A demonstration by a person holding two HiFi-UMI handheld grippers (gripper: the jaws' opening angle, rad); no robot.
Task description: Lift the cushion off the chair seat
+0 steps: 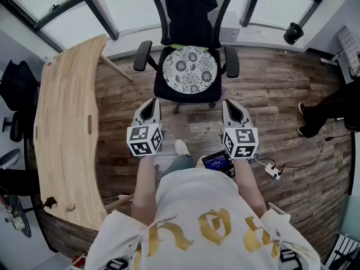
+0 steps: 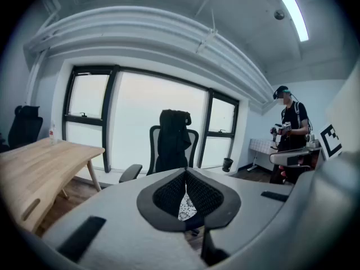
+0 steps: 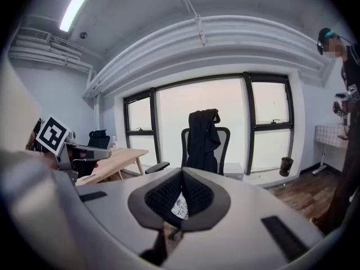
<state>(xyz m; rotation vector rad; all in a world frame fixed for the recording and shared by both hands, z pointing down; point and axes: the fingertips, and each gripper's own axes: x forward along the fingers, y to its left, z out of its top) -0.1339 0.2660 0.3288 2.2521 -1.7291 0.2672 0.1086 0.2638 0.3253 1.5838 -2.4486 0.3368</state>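
Left tool and right tool sit closed, empty; cushion largely hides chair seat.

The cushion is round and flat, white with a dense black flower print. It lies level on the seat of a black office chair, covering most of it, between the armrests. The chair stands upright on the wooden floor, with a dark garment draped over its backrest.
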